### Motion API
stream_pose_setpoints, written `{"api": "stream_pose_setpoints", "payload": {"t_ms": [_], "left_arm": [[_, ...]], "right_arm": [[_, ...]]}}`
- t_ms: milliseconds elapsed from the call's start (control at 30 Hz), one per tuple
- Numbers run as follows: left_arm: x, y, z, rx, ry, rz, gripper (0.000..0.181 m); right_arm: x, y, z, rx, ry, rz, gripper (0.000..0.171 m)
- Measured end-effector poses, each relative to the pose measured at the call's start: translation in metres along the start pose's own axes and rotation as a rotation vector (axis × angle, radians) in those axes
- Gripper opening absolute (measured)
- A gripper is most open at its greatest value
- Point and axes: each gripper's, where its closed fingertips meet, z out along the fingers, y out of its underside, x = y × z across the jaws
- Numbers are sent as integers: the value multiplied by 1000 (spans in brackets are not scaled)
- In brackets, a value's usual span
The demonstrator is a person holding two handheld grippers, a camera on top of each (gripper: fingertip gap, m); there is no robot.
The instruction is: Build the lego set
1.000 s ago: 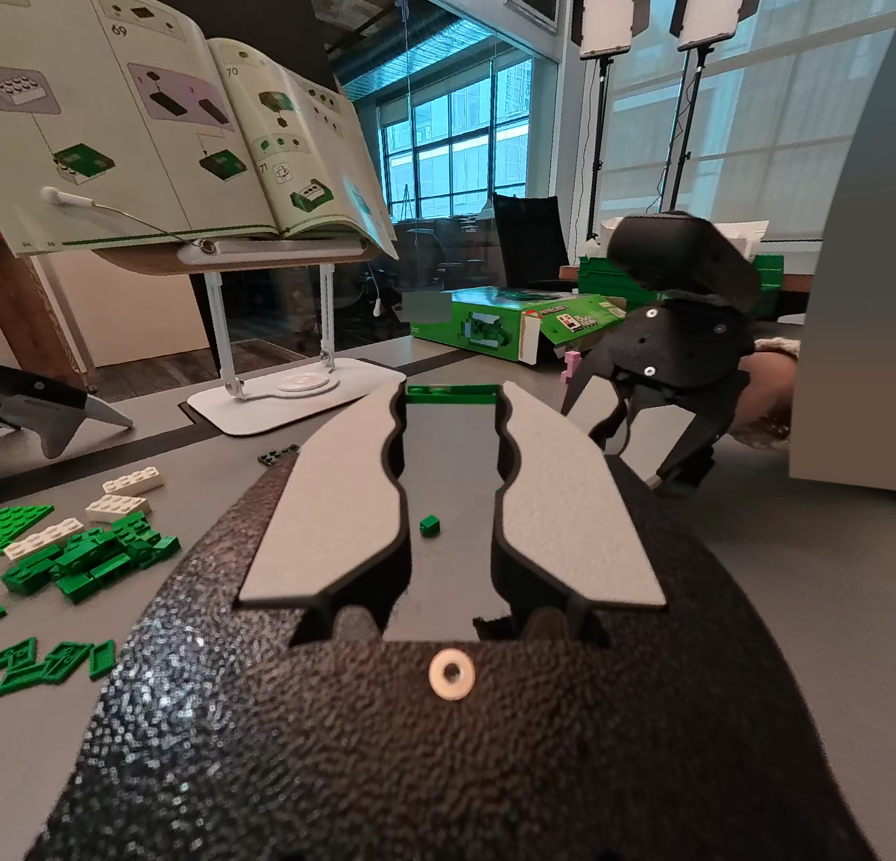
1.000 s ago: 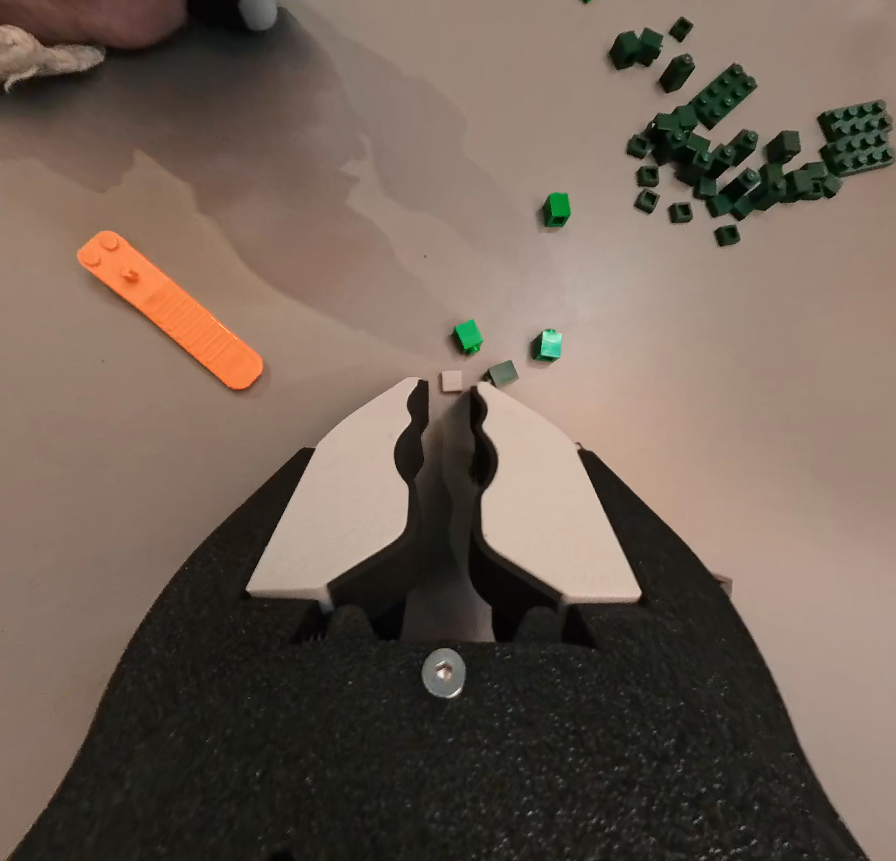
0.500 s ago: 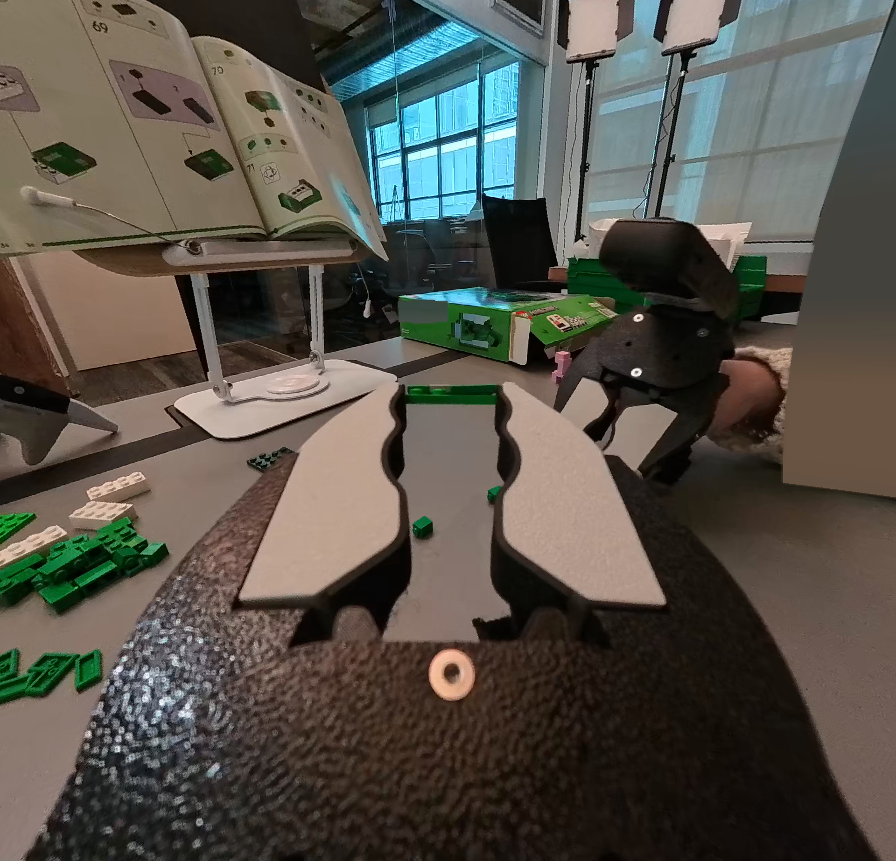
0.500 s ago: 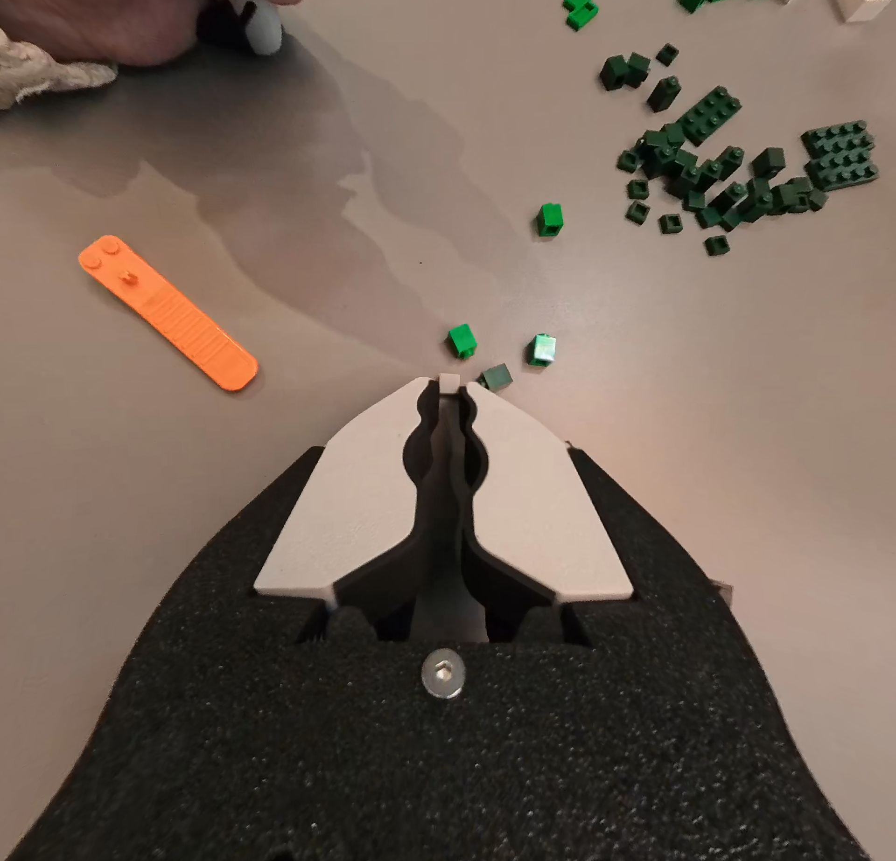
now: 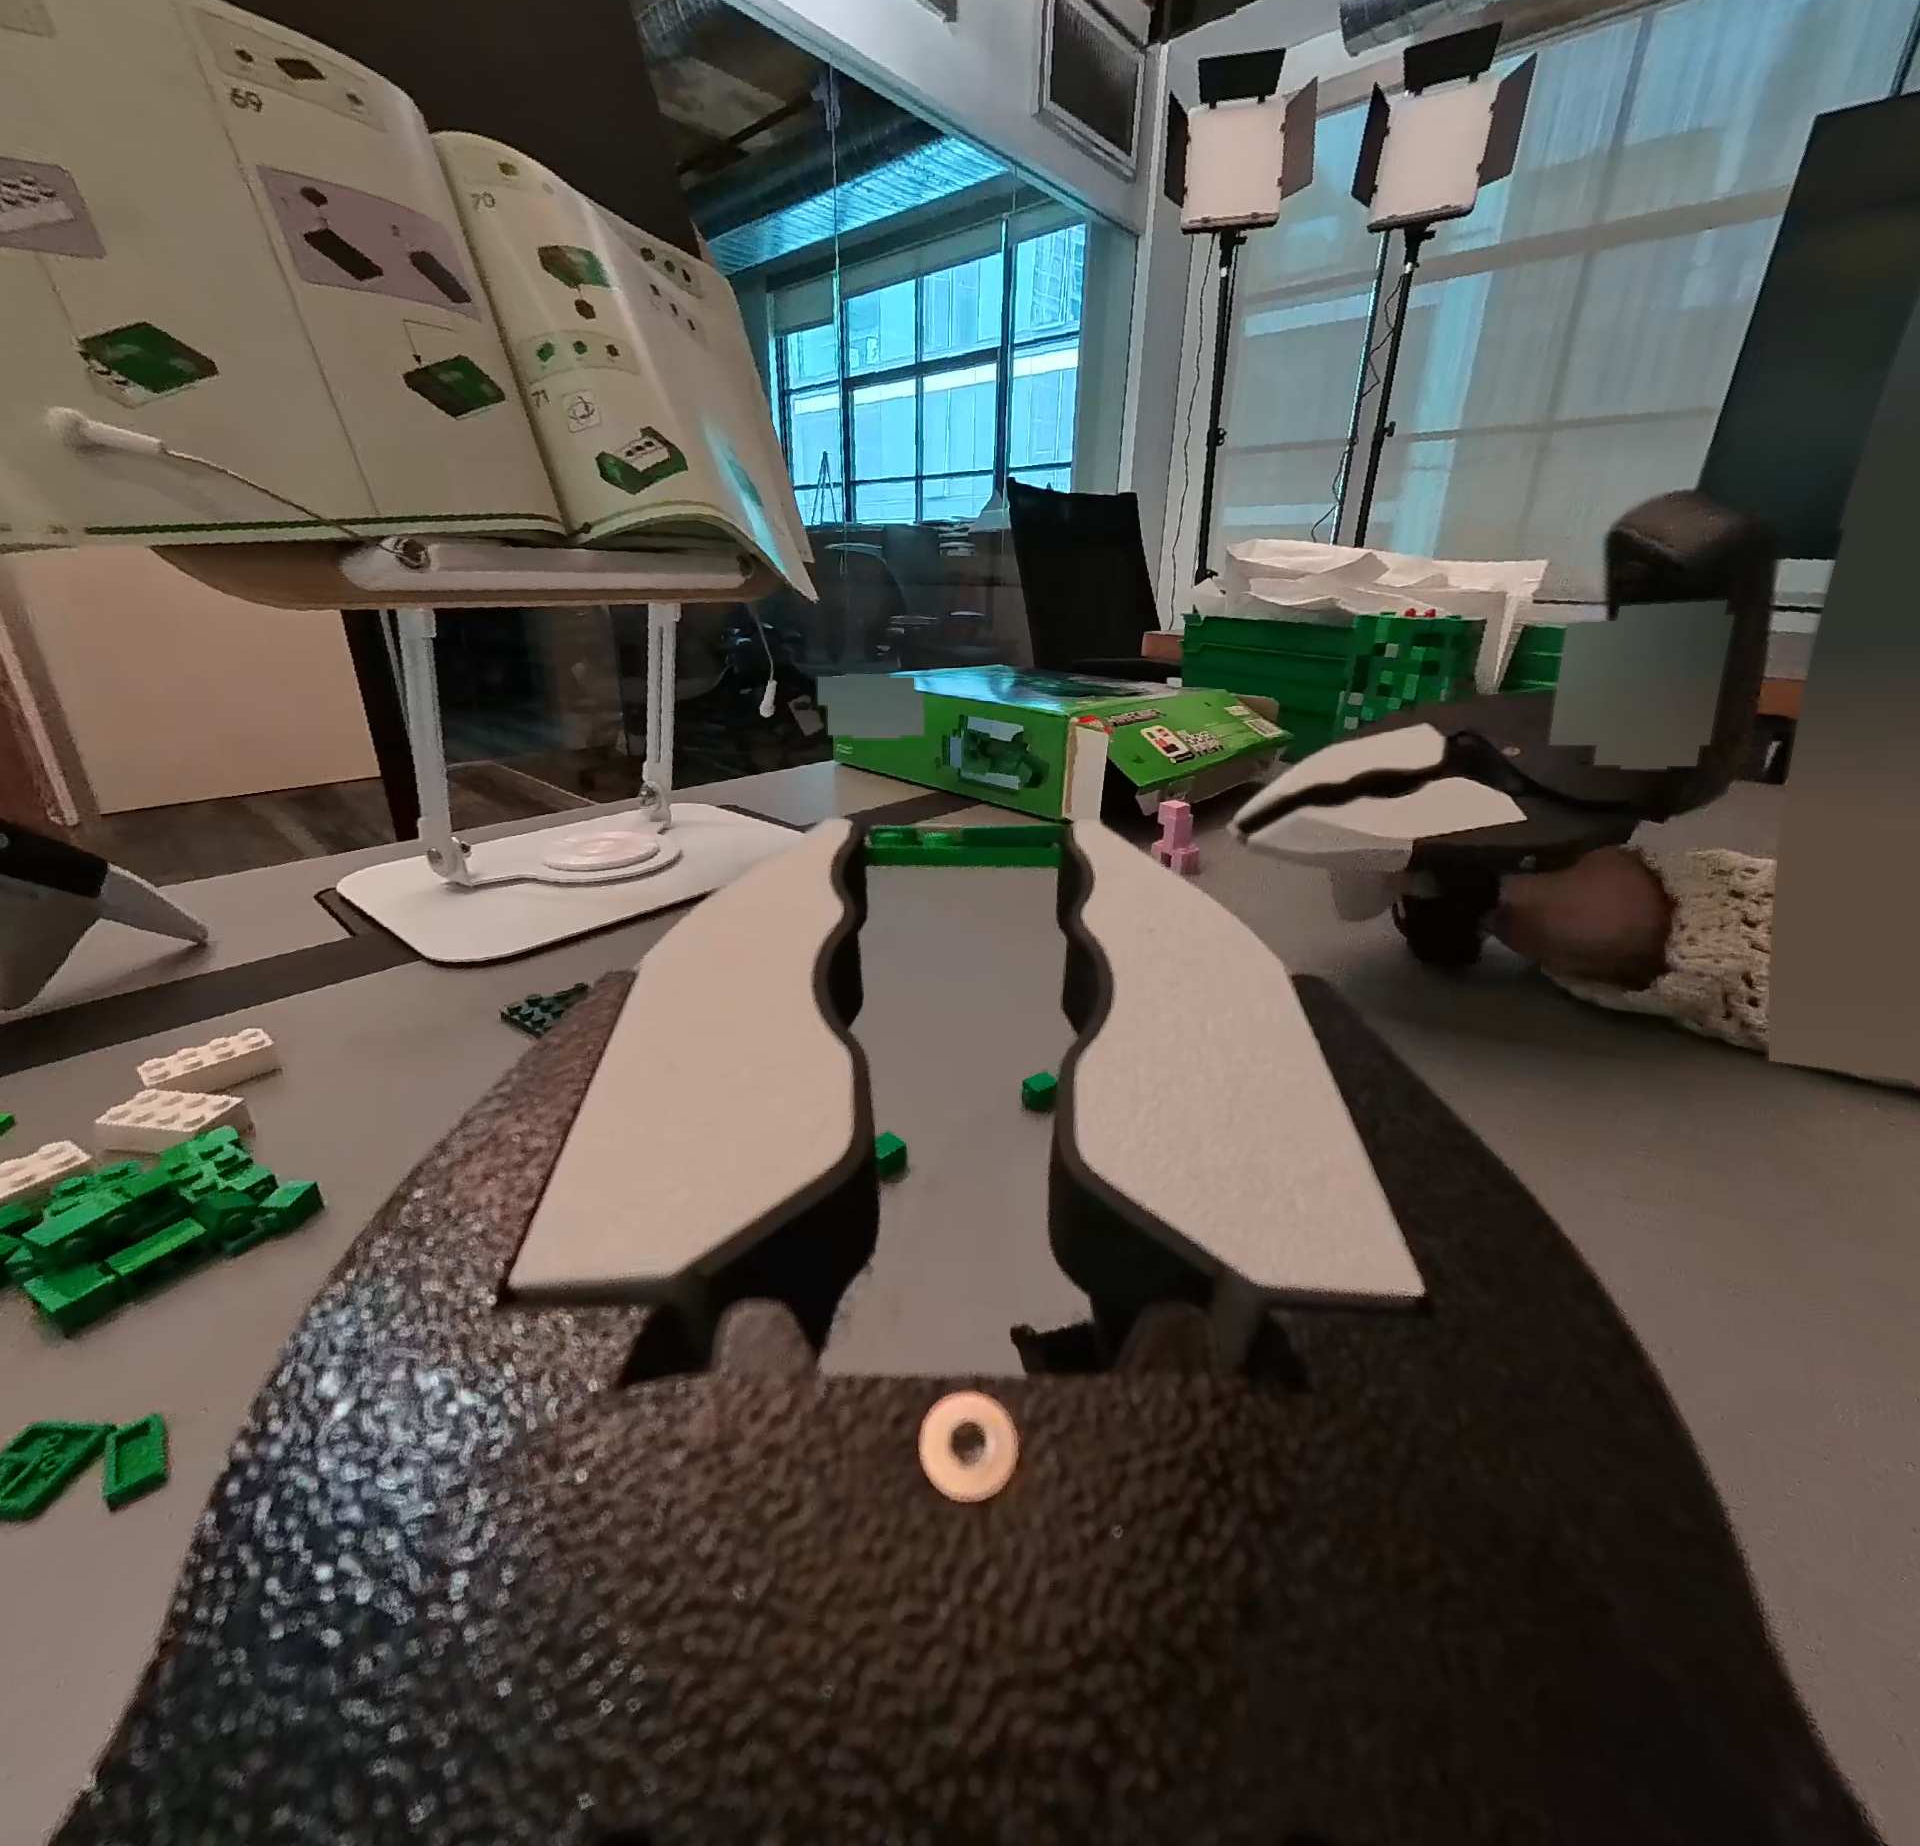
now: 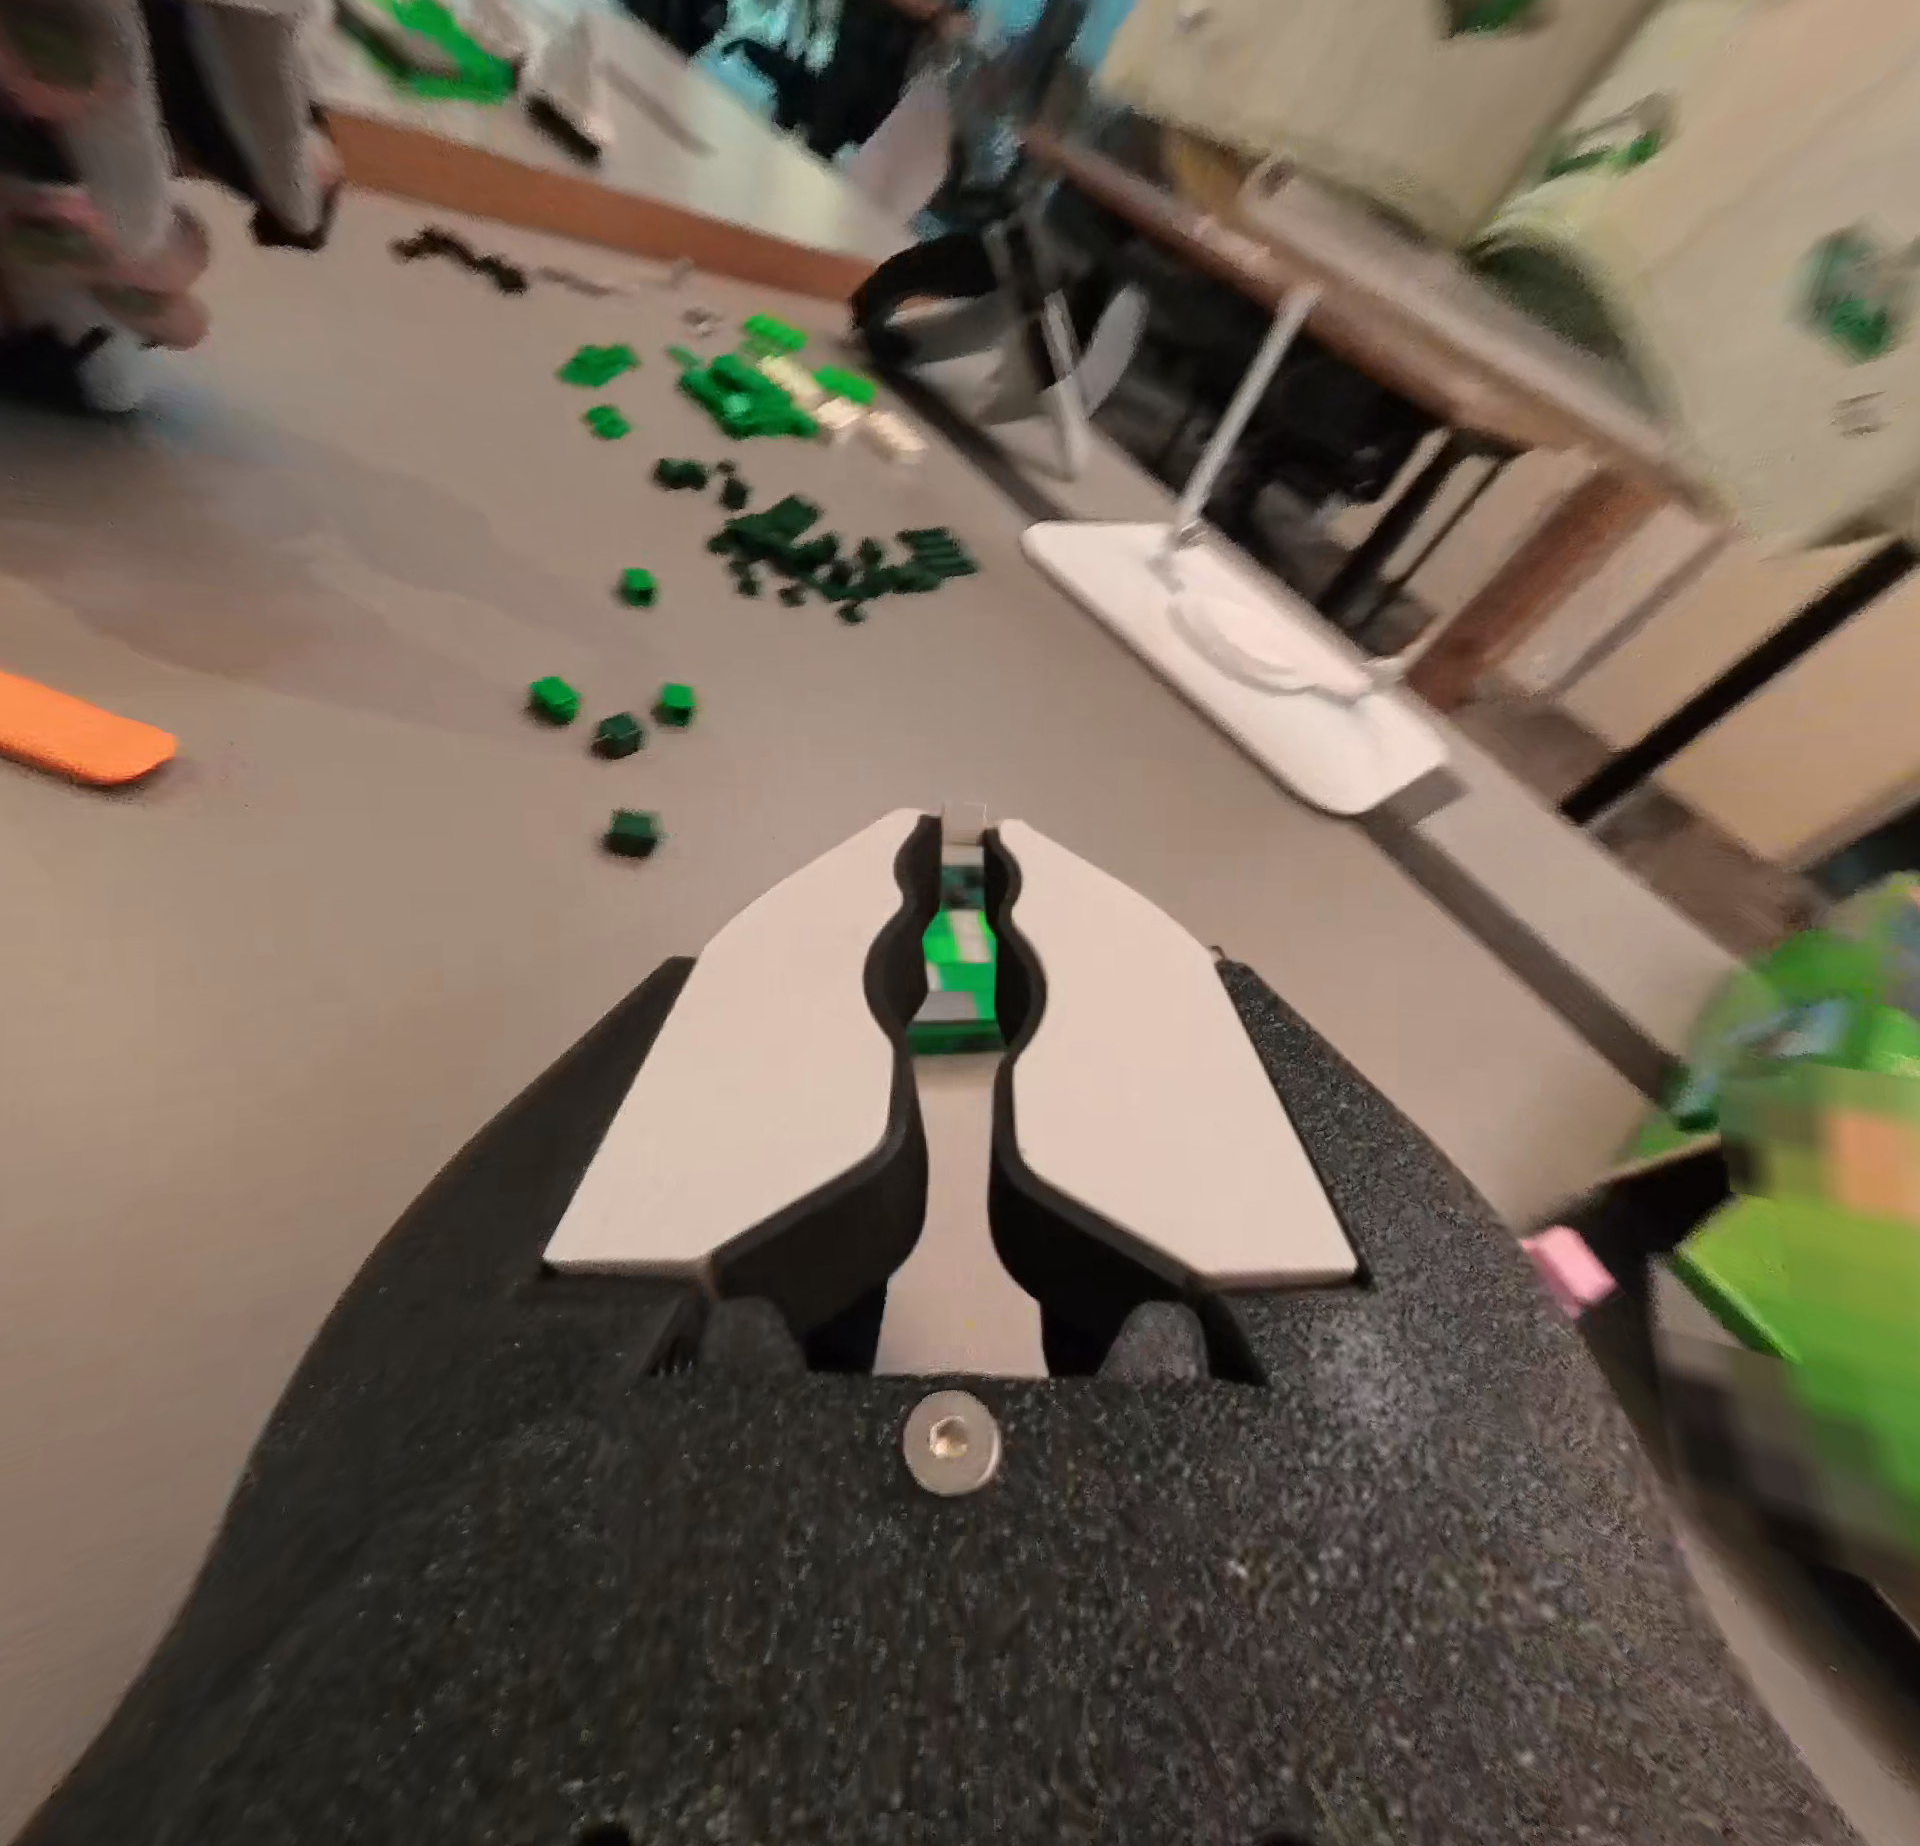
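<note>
My left gripper (image 5: 961,842) is shut on a flat green plate (image 5: 961,848), held by its ends between the widely spaced fingertips above the grey table (image 5: 1558,1225). My right gripper (image 6: 963,825) is shut on a small grey tile (image 6: 963,817) that sticks out past its tips. It also shows in the left wrist view (image 5: 1247,828), lifted off the table, turned on its side and pointing left, to the right of the green plate. A green build with grey patches (image 6: 956,965) shows through the gap between my right fingers. The right wrist view is blurred.
An instruction booklet (image 5: 364,342) stands on a white stand (image 5: 561,882) at the back left. Green and white bricks (image 5: 135,1225) lie left, dark green ones (image 6: 831,549) farther out, small green bricks (image 6: 613,726) nearby. An orange separator (image 6: 73,731), a pink piece (image 5: 1174,840) and a green box (image 5: 1039,736) are also here. The tips of one gripper are about 20 cm away from the tips of the other.
My right gripper closed on the small grey tile, lifted it off the table and swung up and round towards the left gripper. My left gripper kept its hold and shifted only slightly.
</note>
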Motion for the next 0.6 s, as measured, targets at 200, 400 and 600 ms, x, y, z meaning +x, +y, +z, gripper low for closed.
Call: {"api": "stream_pose_setpoints", "payload": {"t_ms": [200,400,600], "left_arm": [[-2,0,0,1,-6,-10,35],[3,4,5,-24,10,6,35],[10,4,8,-23,28,8,35]], "right_arm": [[29,-3,-4,63,143,-5,7],[37,-4,-7,102,151,57,7],[40,-5,-7,128,132,111,7]]}}
